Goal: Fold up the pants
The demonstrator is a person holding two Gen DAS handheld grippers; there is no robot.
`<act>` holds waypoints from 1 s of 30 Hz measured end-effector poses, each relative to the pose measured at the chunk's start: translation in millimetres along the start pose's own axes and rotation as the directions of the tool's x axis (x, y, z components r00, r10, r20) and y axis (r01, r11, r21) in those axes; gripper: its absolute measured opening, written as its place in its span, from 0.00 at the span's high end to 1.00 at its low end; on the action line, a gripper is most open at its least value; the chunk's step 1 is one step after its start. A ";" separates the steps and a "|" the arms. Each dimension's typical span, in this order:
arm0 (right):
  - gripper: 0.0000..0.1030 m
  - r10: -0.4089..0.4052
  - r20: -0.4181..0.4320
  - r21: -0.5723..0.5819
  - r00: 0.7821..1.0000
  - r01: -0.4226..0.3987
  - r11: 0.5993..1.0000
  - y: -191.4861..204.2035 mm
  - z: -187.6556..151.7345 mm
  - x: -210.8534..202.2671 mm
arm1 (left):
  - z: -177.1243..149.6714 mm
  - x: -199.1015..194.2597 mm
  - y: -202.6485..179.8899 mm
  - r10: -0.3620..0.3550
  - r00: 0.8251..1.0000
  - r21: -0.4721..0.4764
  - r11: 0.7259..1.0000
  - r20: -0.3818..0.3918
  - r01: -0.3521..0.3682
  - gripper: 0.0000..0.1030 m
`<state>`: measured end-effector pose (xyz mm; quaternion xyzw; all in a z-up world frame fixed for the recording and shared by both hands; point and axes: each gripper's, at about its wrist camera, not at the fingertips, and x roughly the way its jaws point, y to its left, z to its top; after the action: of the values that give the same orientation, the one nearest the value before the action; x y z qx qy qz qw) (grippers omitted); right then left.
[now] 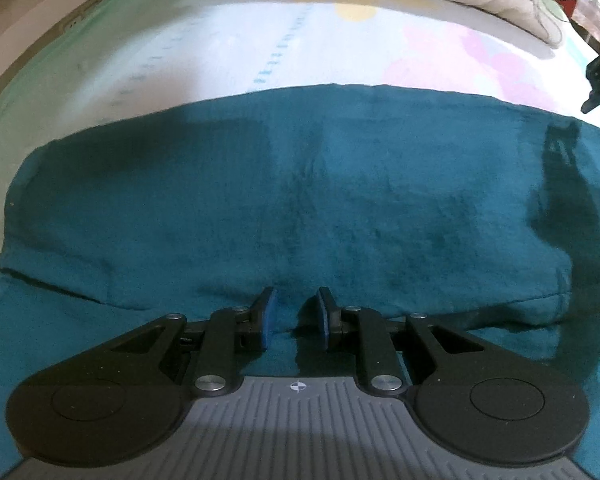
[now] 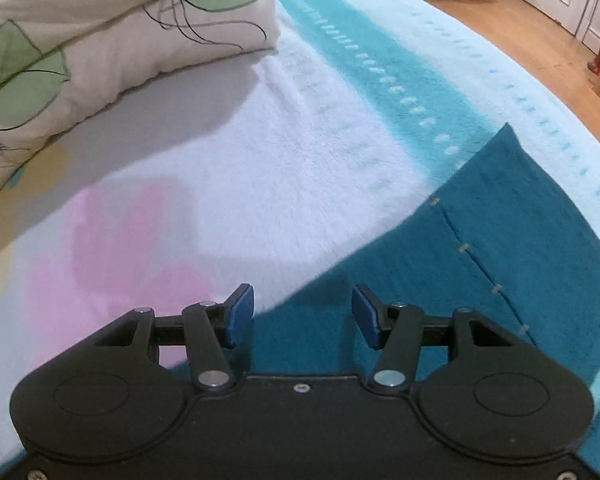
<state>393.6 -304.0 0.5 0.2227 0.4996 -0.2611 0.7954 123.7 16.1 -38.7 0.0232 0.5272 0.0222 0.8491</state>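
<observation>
- Pants [image 1: 300,184], dark teal, lie flat on the bed blanket [image 2: 284,184]; they spread wide just ahead of my left gripper [image 1: 292,316] and run from under my right gripper [image 2: 303,316] away to its right.
- Left gripper: the jaws stand narrow with a gap between the pads. Teal cloth shows in that gap, but I cannot tell if a fold is pinched or only lies below.
- Right gripper: the jaws are wide and nothing is between them. It hangs over the pants edge, where teal cloth meets the white and pink blanket.
- A folded layer with a seam line lies to the left of my left gripper, so I judge that one fold is made already.
- Risk: if my right gripper closes here, it may catch the soft blanket together with the edge, and lifting would drag both.
- Risk: if the left jaws hold only the upper layer, pulling will separate the layers and spoil the fold.
- Risk: the pillow [image 2: 100,40] sits ahead and left of my right gripper; a big swing that way could hit it.
</observation>
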 end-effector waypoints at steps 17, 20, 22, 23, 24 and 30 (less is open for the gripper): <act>0.92 0.123 -0.023 -0.037 0.992 -0.123 0.992 -51.0 -44.3 -32.7 | 7.8 -34.5 8.8 -0.072 0.995 -0.090 0.993 0.062 0.077 0.80; 0.92 0.156 -0.027 -0.033 0.987 -0.156 0.987 -61.6 -55.5 -39.0 | 19.9 -41.3 11.5 -0.114 0.991 -0.123 0.985 0.072 0.122 0.80; 0.92 0.161 -0.032 -0.037 0.987 -0.162 0.986 -63.7 -58.4 -36.5 | 31.5 -39.9 12.6 -0.151 0.986 -0.160 0.974 0.069 0.161 0.80; 0.92 0.162 -0.034 -0.040 0.986 -0.163 0.986 -63.7 -60.0 -36.0 | 37.7 -37.1 12.6 -0.174 0.983 -0.183 0.966 0.064 0.183 0.80; 0.91 0.163 -0.036 -0.043 0.986 -0.165 0.985 -63.5 -61.4 -35.9 | 43.9 -33.7 12.0 -0.199 0.979 -0.205 0.957 0.054 0.205 0.80; 0.91 0.179 -0.027 -0.056 0.983 -0.181 0.982 -66.0 -61.8 -33.7 | 80.6 -3.8 5.1 -0.295 0.955 -0.290 0.914 0.007 0.285 0.80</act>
<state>297.4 -309.9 0.2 0.2466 0.4936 -0.1709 0.8163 194.1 19.6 0.8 -0.1793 0.5315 -0.0272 0.8274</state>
